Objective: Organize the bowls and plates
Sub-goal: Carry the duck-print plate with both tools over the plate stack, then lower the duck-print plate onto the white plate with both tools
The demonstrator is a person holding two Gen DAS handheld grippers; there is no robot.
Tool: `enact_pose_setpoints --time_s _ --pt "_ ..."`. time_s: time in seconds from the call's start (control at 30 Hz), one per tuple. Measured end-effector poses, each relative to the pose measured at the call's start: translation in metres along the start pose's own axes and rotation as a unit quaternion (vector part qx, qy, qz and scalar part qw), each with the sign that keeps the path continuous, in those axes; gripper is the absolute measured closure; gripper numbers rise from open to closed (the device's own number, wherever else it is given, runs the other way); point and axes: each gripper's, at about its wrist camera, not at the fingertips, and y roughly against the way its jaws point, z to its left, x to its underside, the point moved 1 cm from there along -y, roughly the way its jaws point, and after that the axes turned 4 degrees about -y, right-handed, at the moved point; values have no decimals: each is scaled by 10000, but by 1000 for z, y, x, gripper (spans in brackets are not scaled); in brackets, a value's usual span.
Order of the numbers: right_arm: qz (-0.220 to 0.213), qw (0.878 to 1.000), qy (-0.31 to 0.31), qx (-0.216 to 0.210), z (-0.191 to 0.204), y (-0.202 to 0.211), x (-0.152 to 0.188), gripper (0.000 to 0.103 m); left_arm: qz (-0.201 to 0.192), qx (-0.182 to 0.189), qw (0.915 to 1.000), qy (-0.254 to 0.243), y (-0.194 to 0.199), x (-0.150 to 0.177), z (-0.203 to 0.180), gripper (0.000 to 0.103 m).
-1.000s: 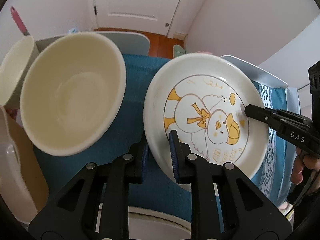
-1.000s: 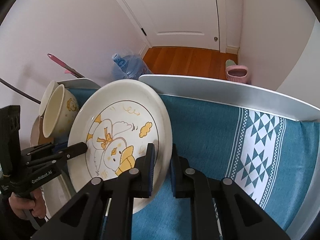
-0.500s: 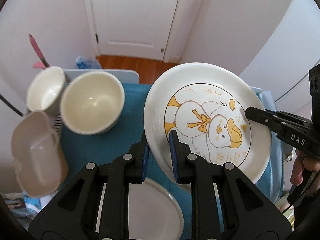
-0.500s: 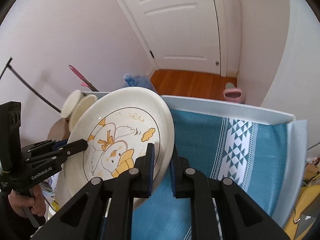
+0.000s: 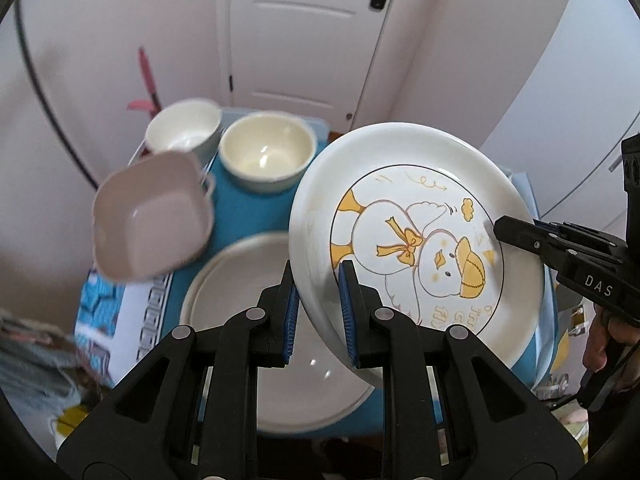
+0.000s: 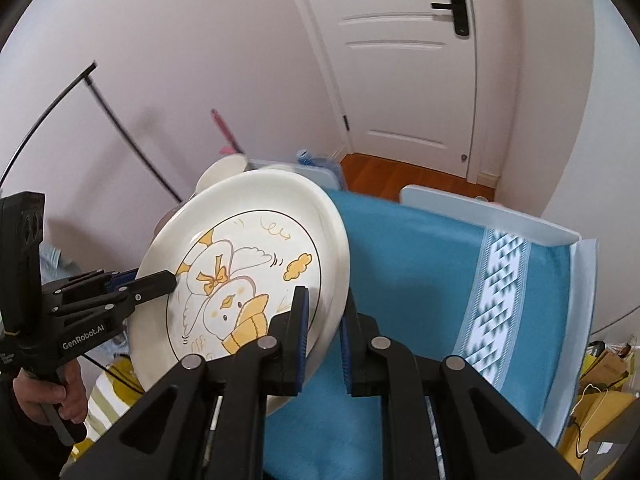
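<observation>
A white plate with a yellow duck drawing (image 5: 416, 240) hangs tilted above the table, held by both grippers. My left gripper (image 5: 318, 280) is shut on the plate's near-left rim. My right gripper (image 5: 504, 232) pinches the opposite rim from the right. In the right wrist view the same duck plate (image 6: 248, 272) sits with its rim between my shut right gripper (image 6: 324, 304), and the left gripper (image 6: 172, 278) bites its far-left edge. Below lies a plain white plate (image 5: 240, 280). Behind it stand a cream bowl (image 5: 268, 152), a white bowl (image 5: 182, 128) and a pink square bowl (image 5: 152, 216).
A blue cloth (image 6: 420, 280) with a white patterned band covers the table, which has a raised white rim (image 6: 500, 216). A pink-handled utensil (image 5: 146, 76) sticks up behind the bowls. A white door (image 6: 400, 80) and wooden floor lie beyond. A hand (image 6: 52, 392) grips the left tool.
Both grippers have risen and pulled back with the duck plate held between them. The bowls now look smaller and farther, and the plain white plate has come into view below.
</observation>
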Motion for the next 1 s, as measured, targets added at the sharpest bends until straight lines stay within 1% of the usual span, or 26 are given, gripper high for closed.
enact_pose_setpoints --time_s 0.2,0.4,0.57,0.7,0.77,0.83,1.0 --pt "265 9996 10 40 22 -22 36 90 369 50 9991 192 -18 41 31 86" --pt "490 9986 1 202 38 -56 66 90 694 101 9971 299 -43 66 54 86" --pt "585 9977 45 346 41 -73 73 90 791 101 9964 277 -57 71 60 86" --pt "549 9972 166 483 46 -75 74 90 857 -37 9962 122 -66 71 58 86" --pt "489 9968 277 563 51 -75 73 90 871 -52 9961 123 -69 71 58 86" --pt "426 9958 455 673 56 -75 72 90 905 -122 9958 82 -72 71 57 86" --pt "417 9944 635 733 62 -78 70 90 882 -410 9952 -98 -73 69 54 86"
